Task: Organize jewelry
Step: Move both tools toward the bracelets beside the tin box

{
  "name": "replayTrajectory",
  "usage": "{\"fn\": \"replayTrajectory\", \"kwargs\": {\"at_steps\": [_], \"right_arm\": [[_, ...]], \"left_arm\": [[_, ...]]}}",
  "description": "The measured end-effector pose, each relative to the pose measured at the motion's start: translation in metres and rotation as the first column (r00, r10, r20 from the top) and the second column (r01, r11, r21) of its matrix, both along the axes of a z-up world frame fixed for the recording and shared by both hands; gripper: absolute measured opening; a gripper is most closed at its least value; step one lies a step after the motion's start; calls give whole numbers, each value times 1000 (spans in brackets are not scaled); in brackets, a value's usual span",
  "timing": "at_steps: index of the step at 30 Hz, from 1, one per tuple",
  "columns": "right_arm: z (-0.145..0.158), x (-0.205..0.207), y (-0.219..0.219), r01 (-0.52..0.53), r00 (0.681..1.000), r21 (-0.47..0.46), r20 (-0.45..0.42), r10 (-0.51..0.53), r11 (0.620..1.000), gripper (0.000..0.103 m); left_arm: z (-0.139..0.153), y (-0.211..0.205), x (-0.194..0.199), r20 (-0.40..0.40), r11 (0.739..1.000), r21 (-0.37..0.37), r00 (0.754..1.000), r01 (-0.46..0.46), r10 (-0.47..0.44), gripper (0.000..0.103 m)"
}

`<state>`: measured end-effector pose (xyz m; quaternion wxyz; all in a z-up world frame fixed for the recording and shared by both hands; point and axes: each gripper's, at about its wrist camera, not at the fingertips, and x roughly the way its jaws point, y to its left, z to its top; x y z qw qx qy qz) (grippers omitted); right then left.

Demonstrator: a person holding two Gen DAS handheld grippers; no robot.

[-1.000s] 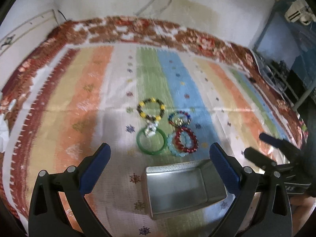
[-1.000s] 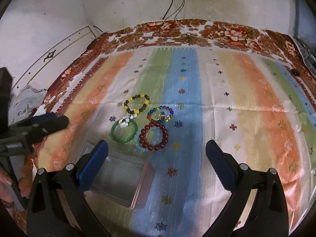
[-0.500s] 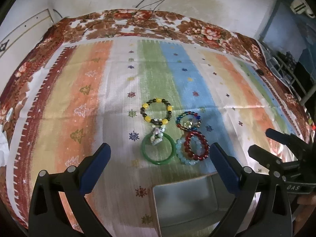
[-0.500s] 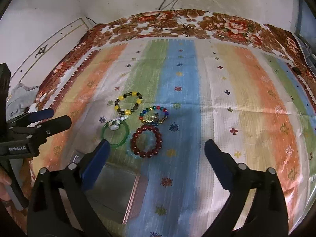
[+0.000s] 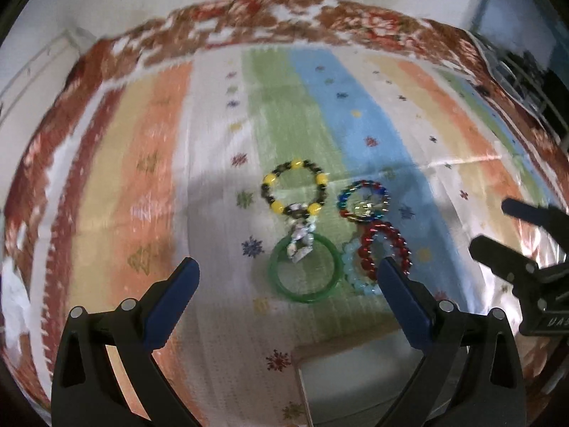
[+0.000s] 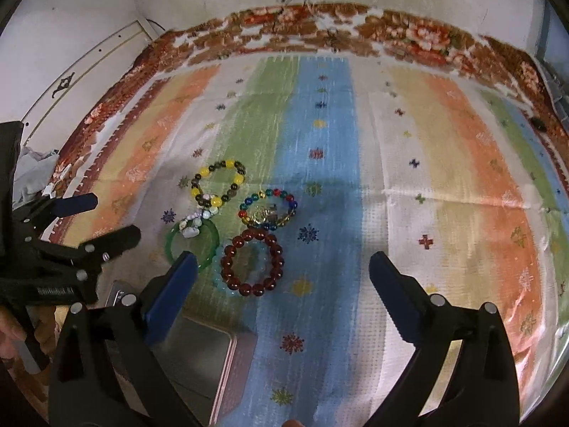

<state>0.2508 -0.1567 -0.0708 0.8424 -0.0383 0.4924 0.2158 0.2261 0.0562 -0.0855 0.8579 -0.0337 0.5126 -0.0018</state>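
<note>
Several bracelets lie clustered on a striped cloth: a yellow-and-black beaded one [image 5: 293, 188] [image 6: 217, 185], a multicolour beaded one [image 5: 362, 205] [image 6: 268, 209], a dark red beaded one [image 5: 384, 251] [image 6: 253, 265] over a pale blue one [image 5: 355, 274], and a green bangle [image 5: 305, 270] [image 6: 192, 245] with a white charm. An empty metal tin [image 5: 373, 388] [image 6: 199, 359] sits just in front of them. My left gripper [image 5: 288, 306] is open above the green bangle. My right gripper [image 6: 282, 291] is open over the red bracelet.
The striped cloth [image 6: 444, 178] has a floral red border [image 6: 320, 32] against a white wall. Dark furniture [image 5: 533, 71] stands at the far right. A crumpled white cloth [image 6: 35, 167] lies off the left edge.
Both grippers have moved forward and lower toward the bracelets, which now look larger and nearer. The tin has slid toward the bottom of both views. Both stay open.
</note>
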Motion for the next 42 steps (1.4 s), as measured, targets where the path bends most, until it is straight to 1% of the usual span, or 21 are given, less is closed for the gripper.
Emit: {"fn": "replayTrajectory", "kwargs": {"at_steps": [3,5,11,14,16,18,22,25,27,28,29,31,33,34,35,36,40,42], "right_arm": [[-14,10,3,-20,998,-28,-68,18,999,96],[-23,14,4,-27,994,-37,-104,23,999,96],[-34,21,11,-45,988,-68,-148,34,997,96],[-41,29,10,-28,982,-51,-190,18,998,96],[-44,32,9,-15,977,-37,-214,6,999,96],[-48,37,9,-9,971,-41,-237,-2,999,96],[-60,46,11,-1,961,-69,-275,-18,998,96],[-68,49,15,-14,960,-106,-278,-16,994,96],[-71,51,18,-19,958,-112,-287,-14,994,96],[-74,52,19,-19,955,-110,-297,-14,994,96],[-75,54,18,-20,953,-105,-304,-13,994,96],[-76,57,20,-20,949,-101,-314,-12,995,96],[-78,58,23,-27,948,-114,-319,-11,993,96],[-80,59,24,-30,946,-119,-323,-10,992,96],[-81,60,24,-30,945,-121,-327,-11,992,94],[-83,61,24,-27,942,-121,-334,-15,992,94],[-87,63,21,-22,936,-128,-350,-24,992,88],[-87,65,18,-11,937,-135,-349,-37,991,88]], "left_arm": [[-10,8,7,-32,1000,-18,999,-15,14,97],[-16,11,10,-49,1000,-11,999,-15,14,97],[-26,9,17,-83,1000,7,997,7,-7,97],[-31,8,21,-105,1000,7,994,5,-4,97],[-36,7,24,-122,1000,26,993,12,-8,97],[-40,6,26,-135,999,39,991,24,-19,97],[-49,9,32,-168,1000,4,985,24,-23,97],[-55,11,38,-196,999,-33,980,22,-28,97],[-59,10,40,-215,999,-37,976,38,-45,88],[-61,10,41,-221,998,-41,974,42,-50,81],[-63,9,41,-230,998,-47,972,45,-54,76],[-67,8,41,-248,997,-46,967,55,-65,76],[-70,8,42,-259,997,-53,963,59,-71,73],[-72,9,43,-269,997,-58,961,54,-68,68],[-74,10,45,-277,997,-62,959,51,-66,58],[-76,12,46,-288,997,-68,956,46,-64,54],[-82,14,49,-306,996,-78,950,39,-61,53],[-84,14,51,-308,996,-81,950,37,-60,53]]}}
